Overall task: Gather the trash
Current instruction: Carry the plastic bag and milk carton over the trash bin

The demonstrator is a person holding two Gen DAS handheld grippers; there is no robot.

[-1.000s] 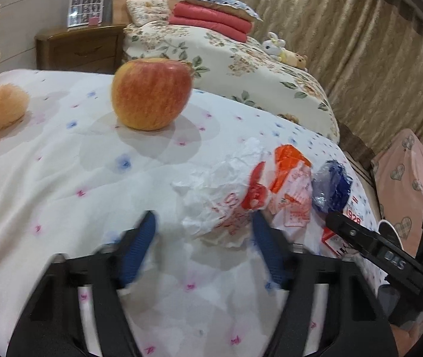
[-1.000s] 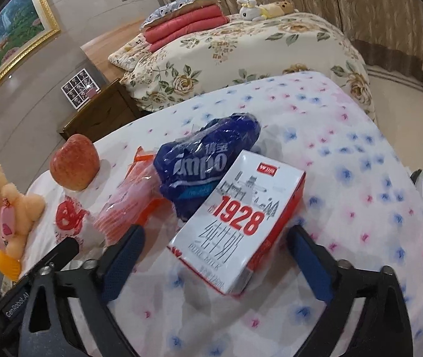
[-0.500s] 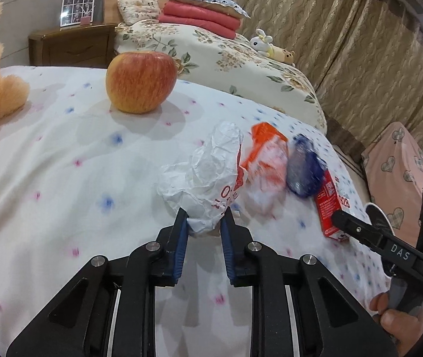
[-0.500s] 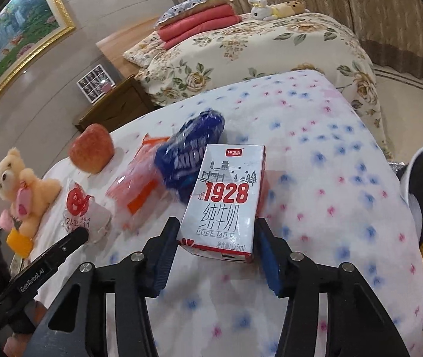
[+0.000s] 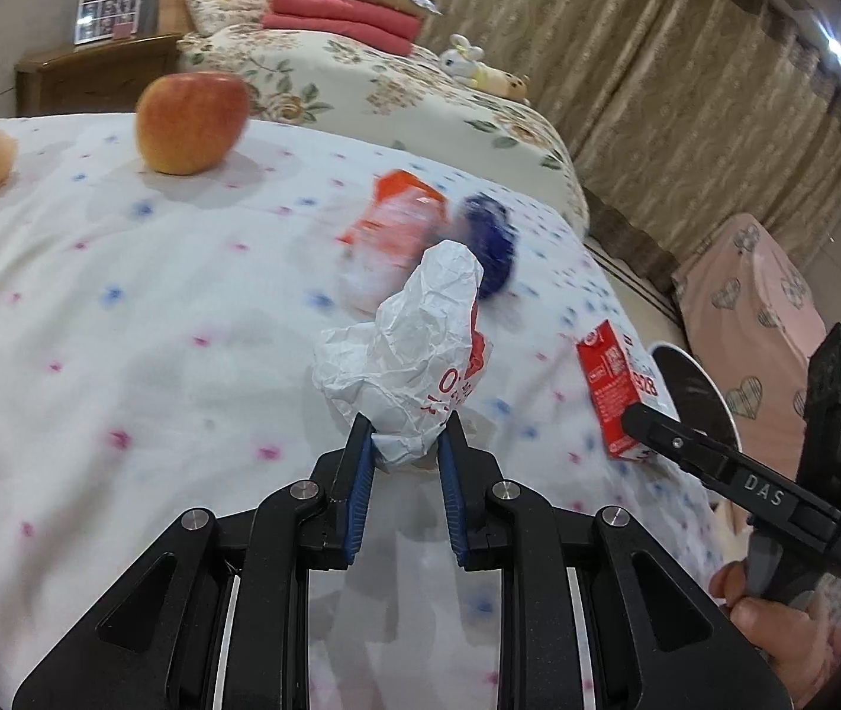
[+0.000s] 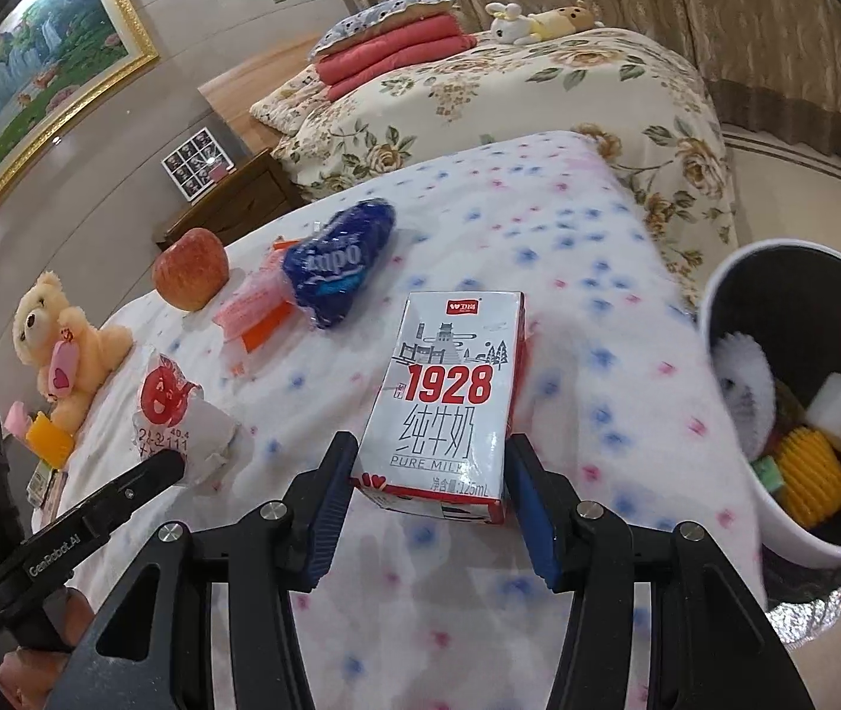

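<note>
I'm working over a bed with a white quilt [image 6: 538, 225] dotted pink and blue, a second flowered bed and curtains behind it. Nearest in the left view, my left gripper [image 5: 402, 473] is pinched on the lower end of a crumpled white paper wrapper [image 5: 414, 355], which stands up from the pads at the centre of the frame. In the right view, my right gripper [image 6: 429, 485] has its pads pressed against both long sides of a white milk carton [image 6: 450, 402] at lower centre, and the carton looks clear of the quilt. The bin [image 6: 734, 503], white outside and dark inside, sits at the right edge of that frame with some bits already in it, just past the edge of the bed. Further up the quilt lie an orange packet [image 6: 254, 313] and a blue packet [image 6: 337, 260] touching each other, and beyond them an apple [image 6: 189, 272] and a teddy bear [image 6: 59, 343] toward the left, which I judge are not trash. For this step I'd carry both pieces level toward the bin, keep the squeeze steady so the light paper doesn't slip, bring each gripper fully over the rim before letting go, and drop the carton first since it is closer.
</note>
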